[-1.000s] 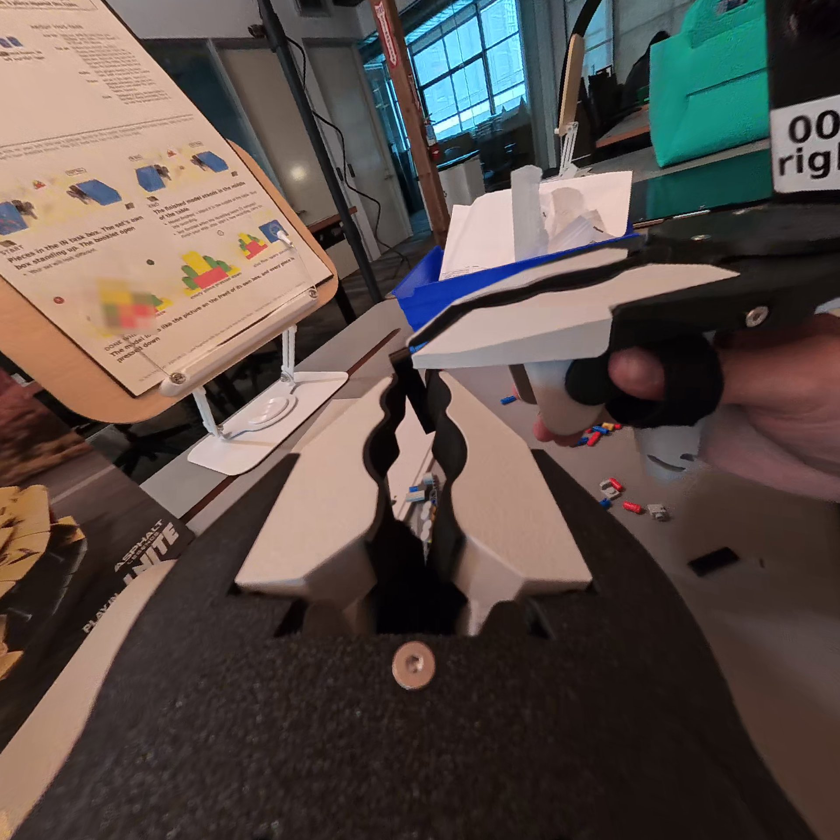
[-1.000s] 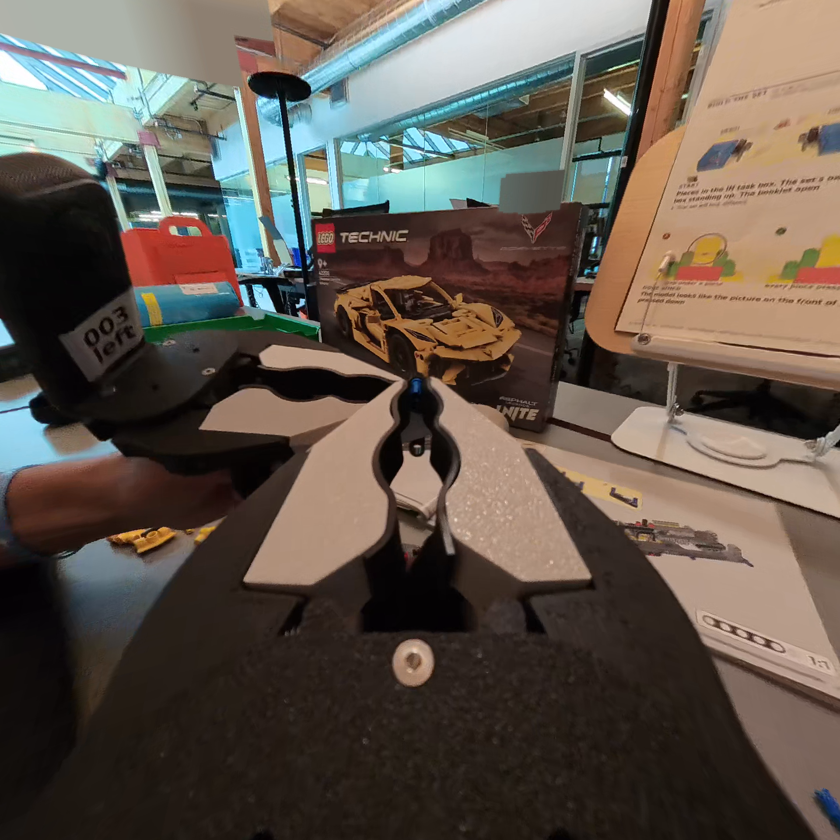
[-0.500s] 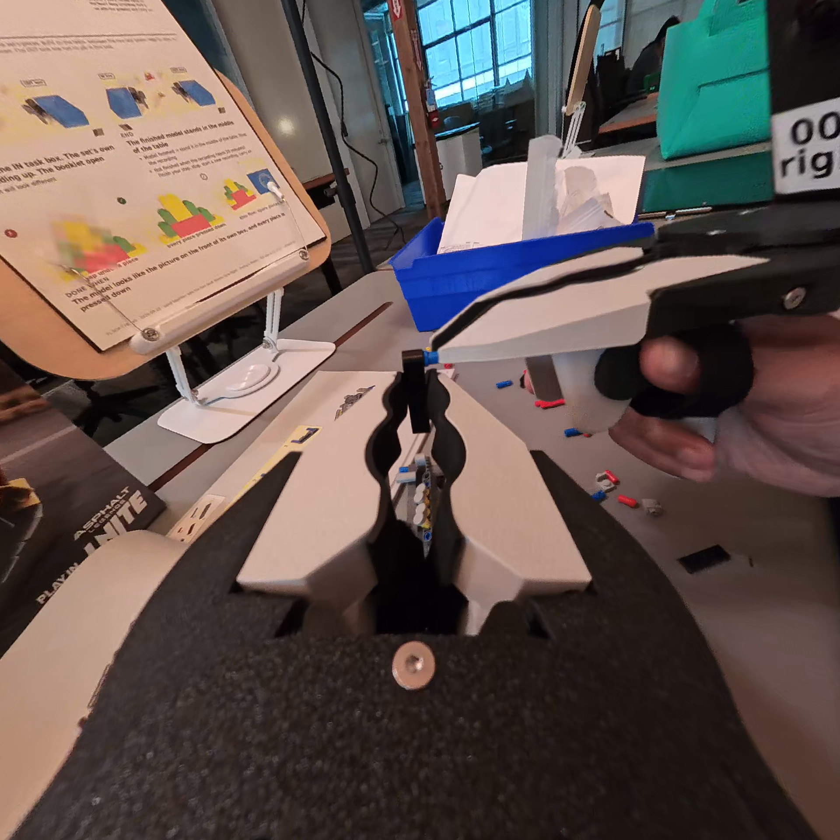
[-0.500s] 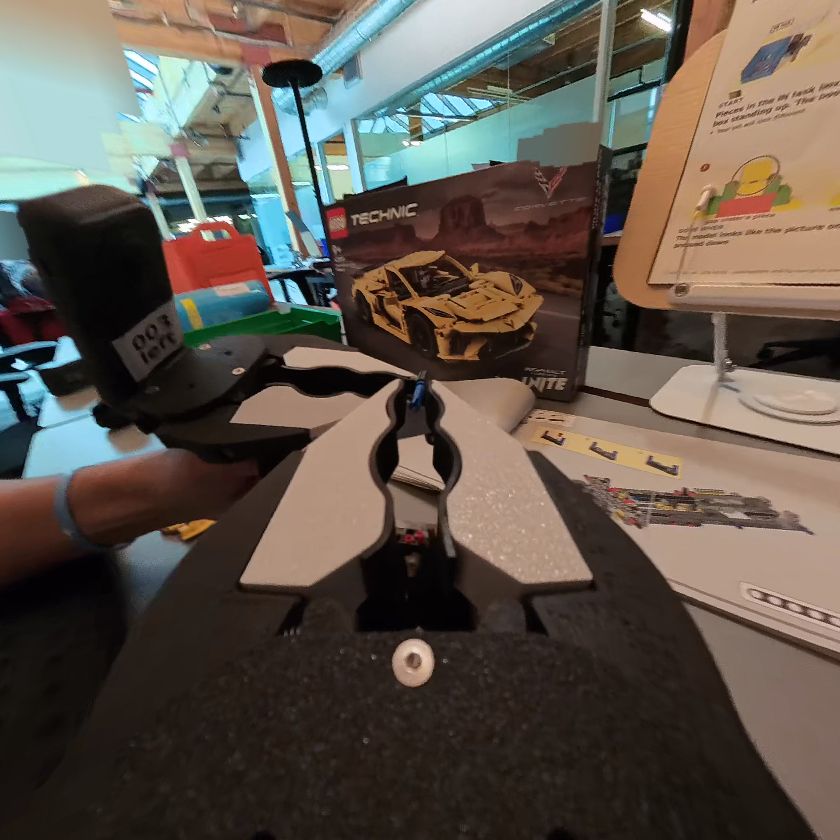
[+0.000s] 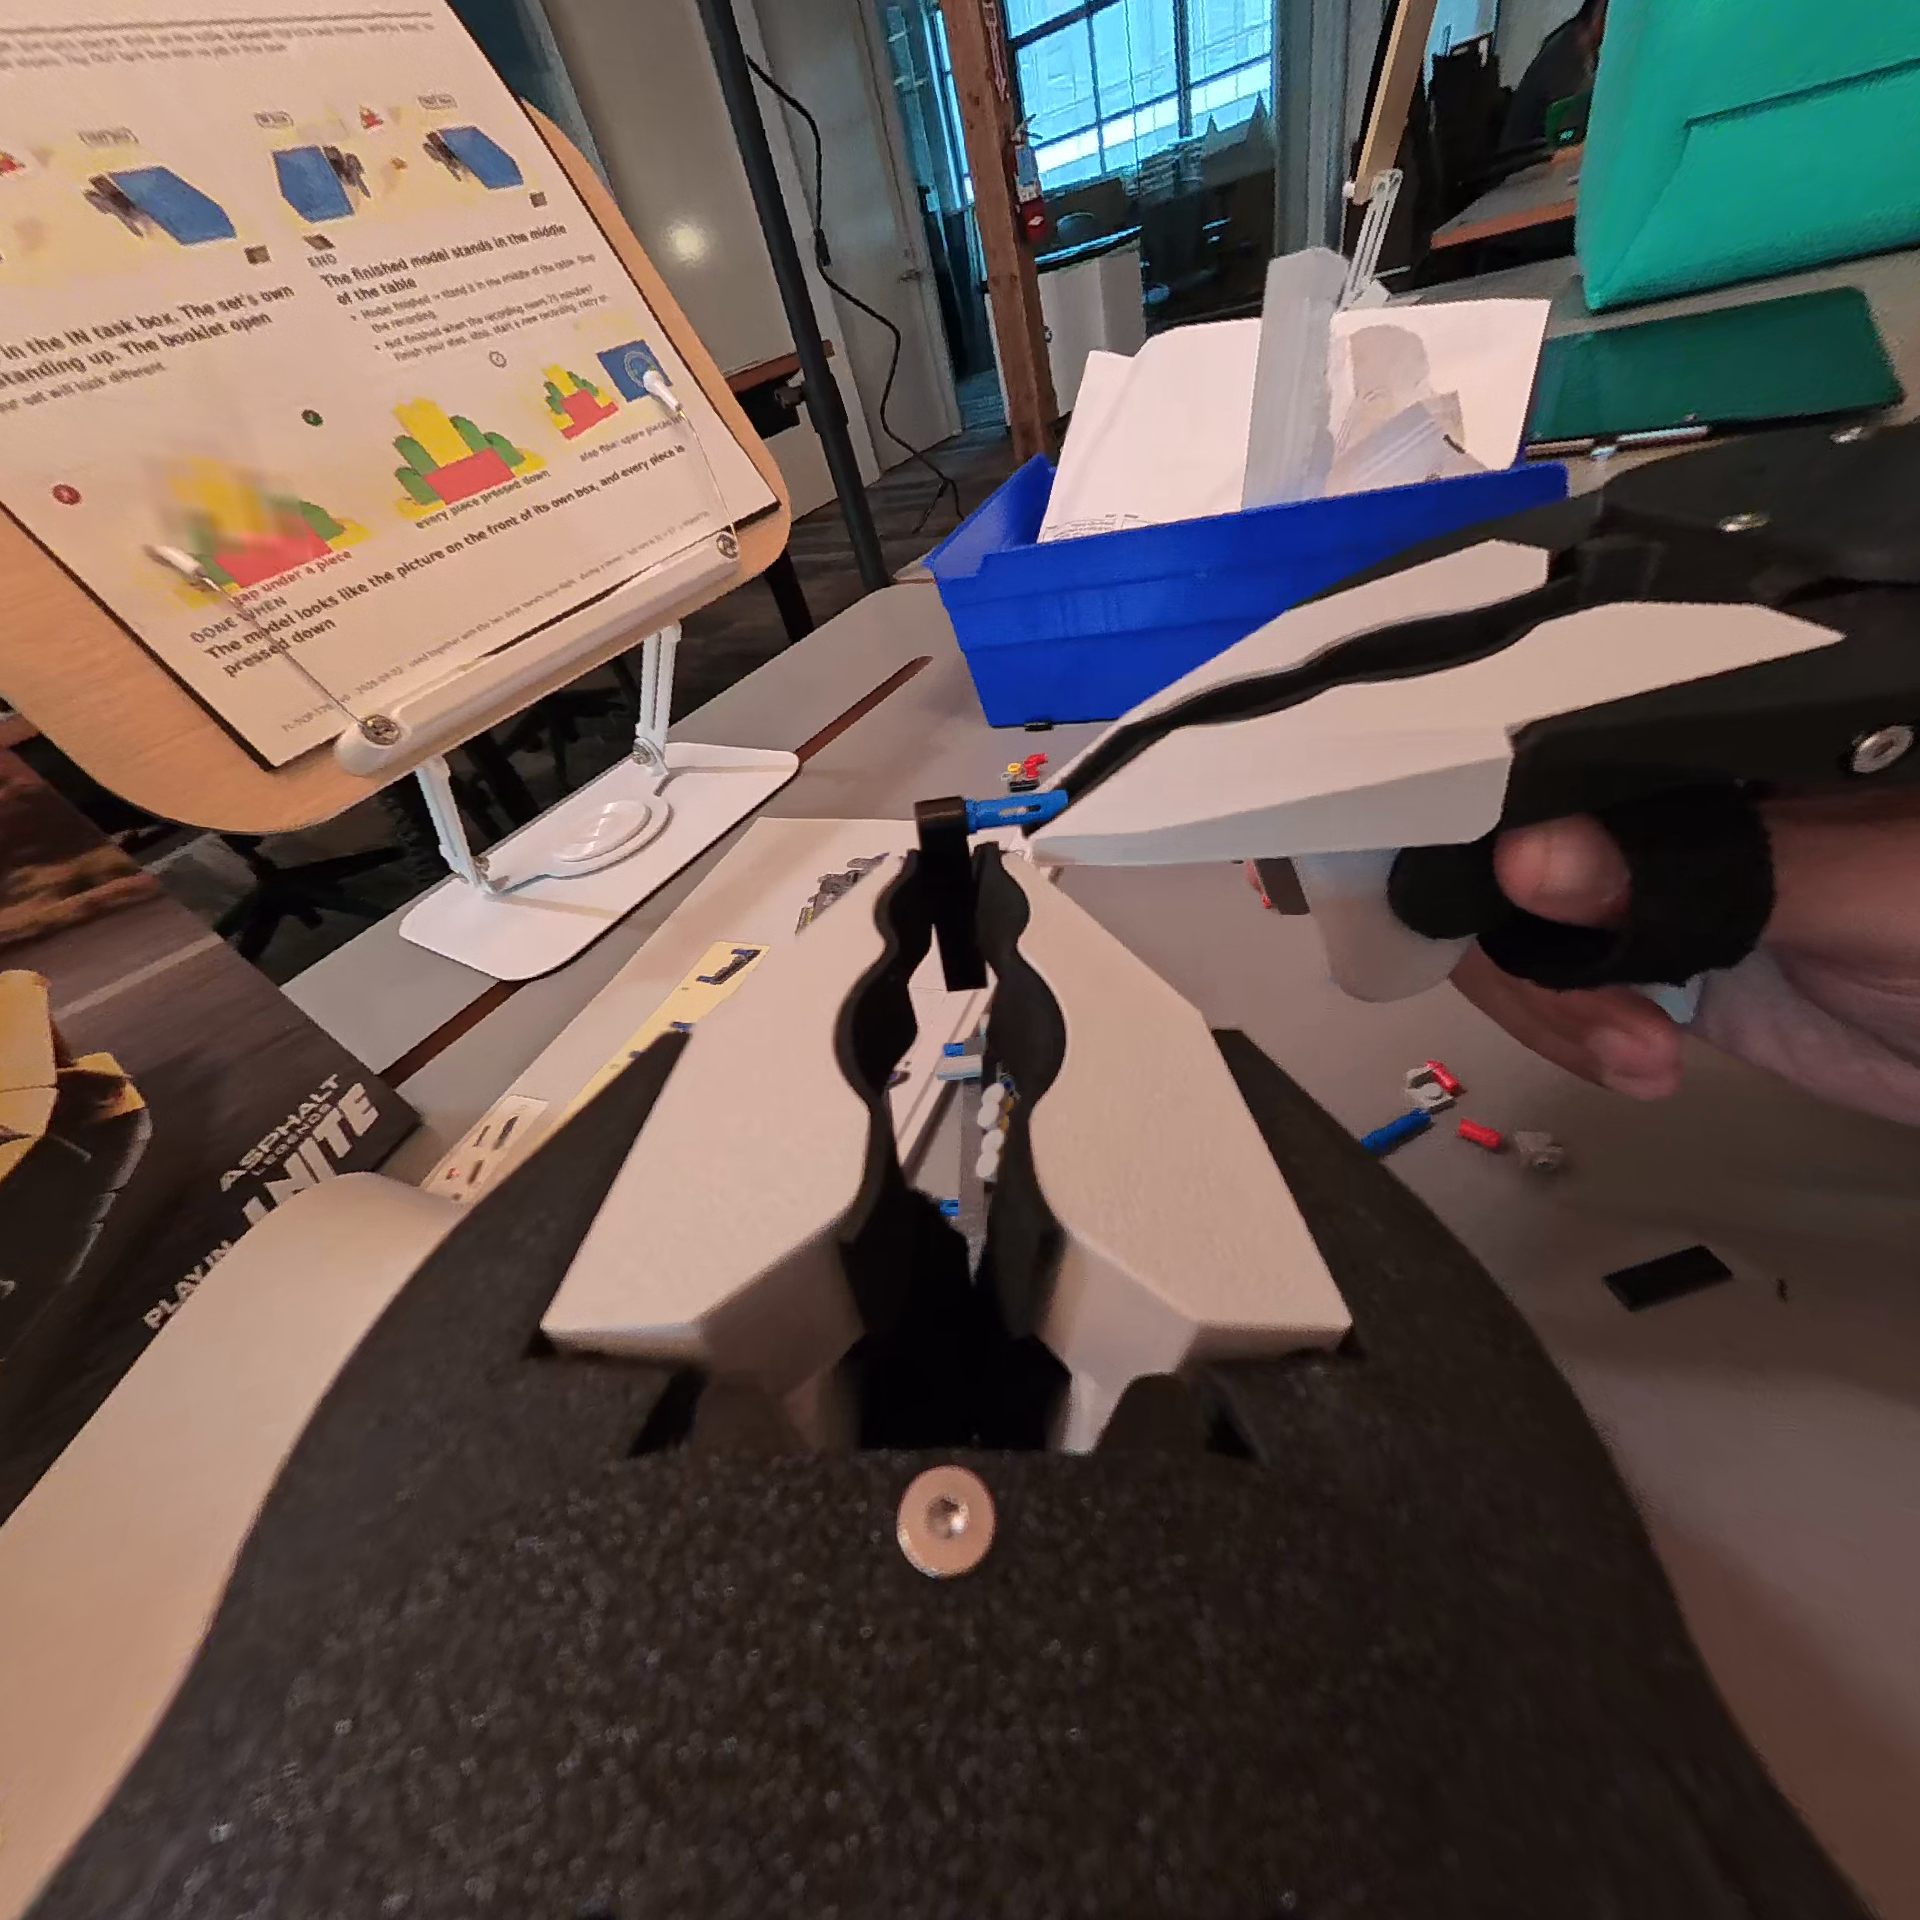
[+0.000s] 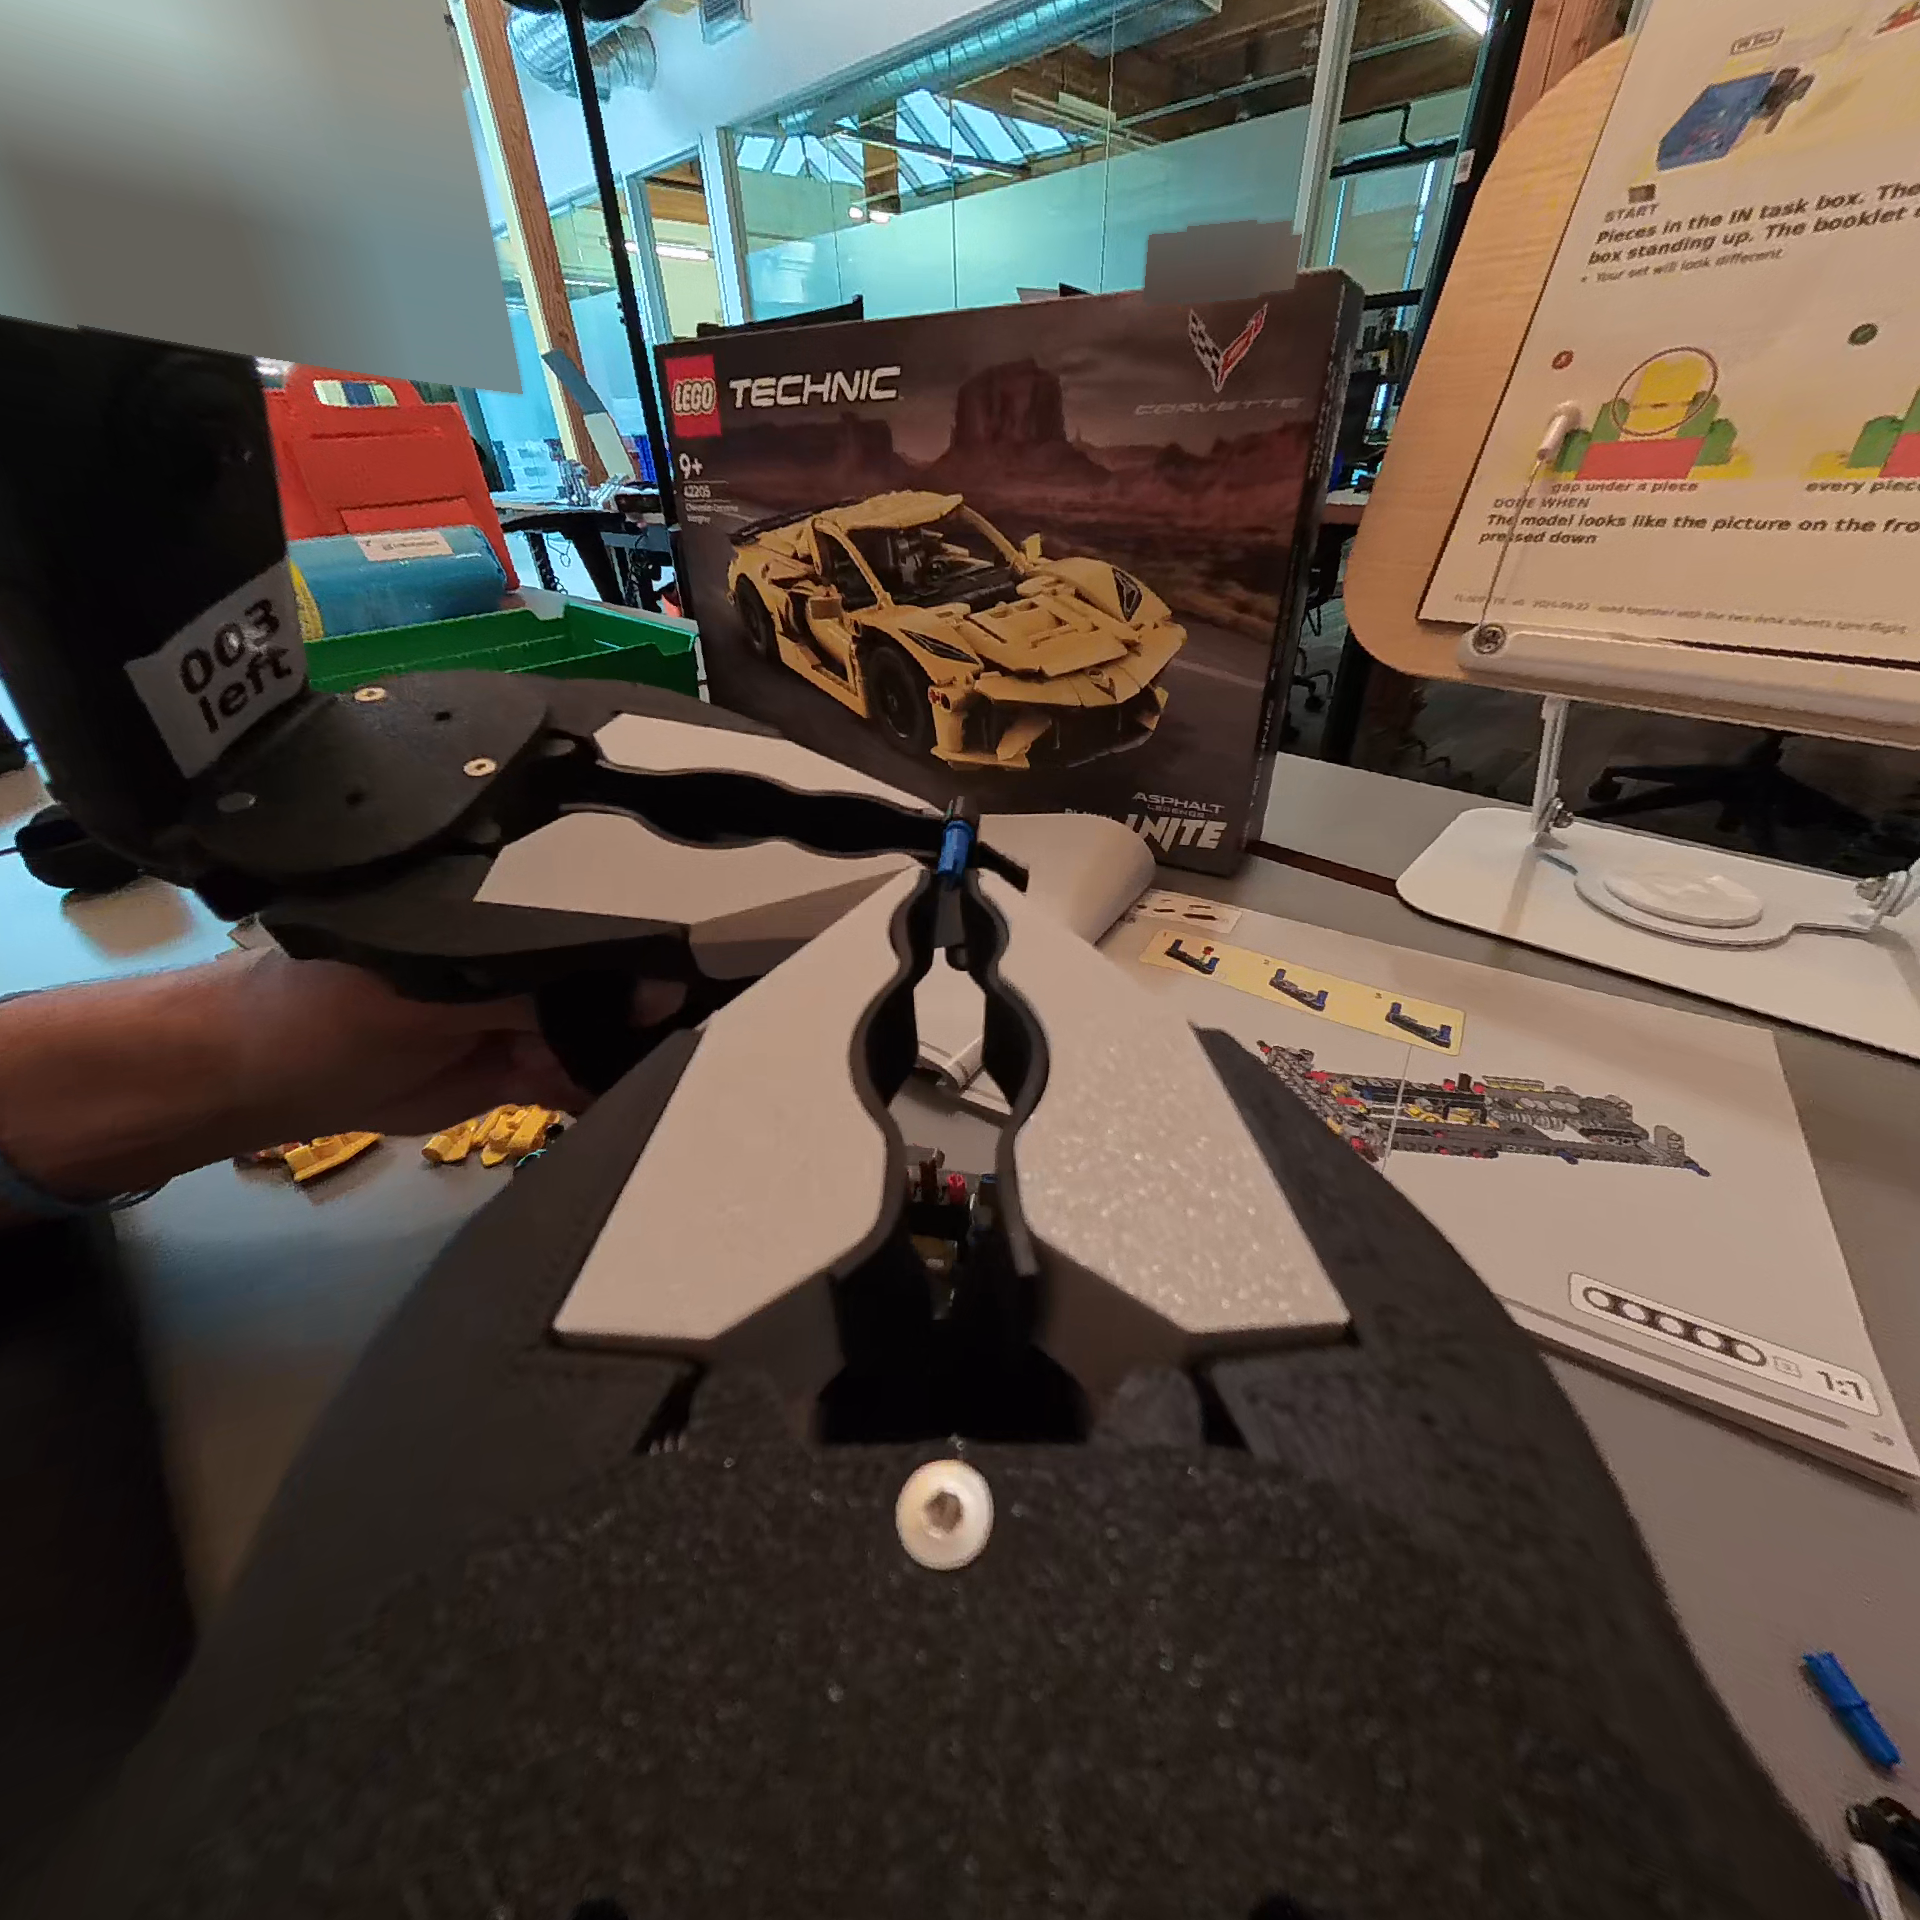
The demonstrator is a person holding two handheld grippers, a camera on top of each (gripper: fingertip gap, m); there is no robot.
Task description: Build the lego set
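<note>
Left wrist view: the left tongs (image 5: 948, 883) clamp a black piece (image 5: 951, 899); the right tongs (image 5: 1049, 821) push a blue pin (image 5: 1006, 809) into it. Loose parts (image 5: 1455, 1127) litter the desk (image 5: 1714, 1403).

Right wrist view: the right tongs (image 6: 951, 914) are clamped on the pin (image 6: 950, 844) above the open booklet (image 6: 1558, 1174). I judge the build barely begun.

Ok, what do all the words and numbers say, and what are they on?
I don't read writing out; these carry it.
Dark box with a yellow car: big and small print.
White sheet on the wooden stand: printed lines.
White sticker on the left gripper: short print.
Open booklet: tiny marks.
</note>
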